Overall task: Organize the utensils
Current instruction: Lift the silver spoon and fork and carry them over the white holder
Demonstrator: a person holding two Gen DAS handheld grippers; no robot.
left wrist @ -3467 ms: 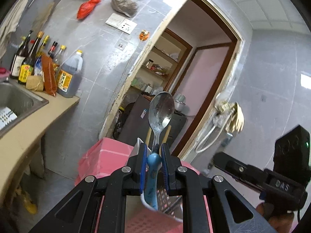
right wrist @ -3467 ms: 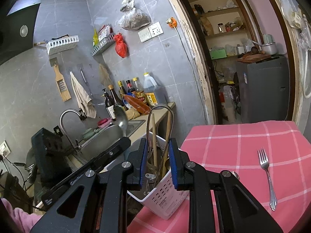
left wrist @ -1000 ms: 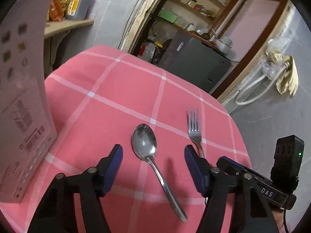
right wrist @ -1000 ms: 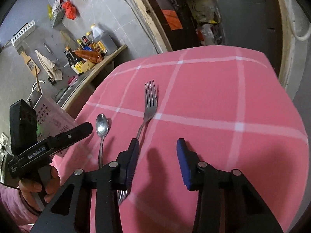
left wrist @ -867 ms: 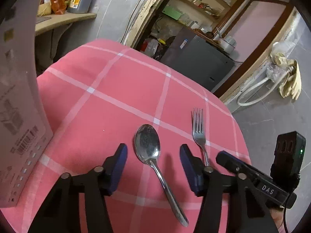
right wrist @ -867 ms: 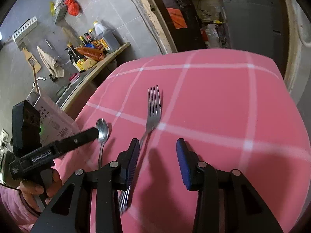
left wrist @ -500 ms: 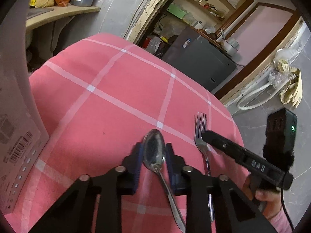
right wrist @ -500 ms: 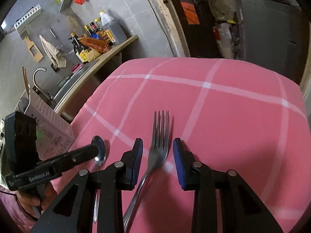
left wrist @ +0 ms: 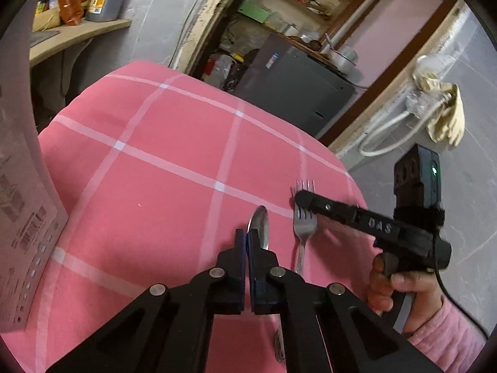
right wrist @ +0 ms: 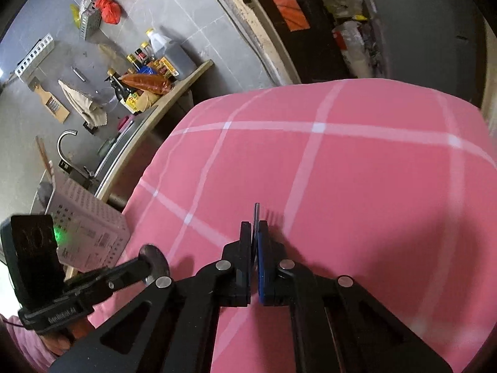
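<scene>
Pickup step: left gripper [left wrist: 247, 237] clamps the spoon [left wrist: 260, 224]; right gripper [right wrist: 255, 229] apparently pinches the fork [left wrist: 305, 221]; next, lift both toward the white holder [right wrist: 90, 227].

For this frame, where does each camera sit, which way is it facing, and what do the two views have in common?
Left wrist: sits on the left gripper, looks along its fingers over the pink tablecloth toward the doorway; shows its jaws shut on the spoon, plus the right gripper and holding hand.
Right wrist: sits on the right gripper, looks across the tablecloth toward the kitchen counter; jaws shut on the fork; left gripper visible.
Shared: tablecloth, white utensil basket, spoon, fork, both grippers.
</scene>
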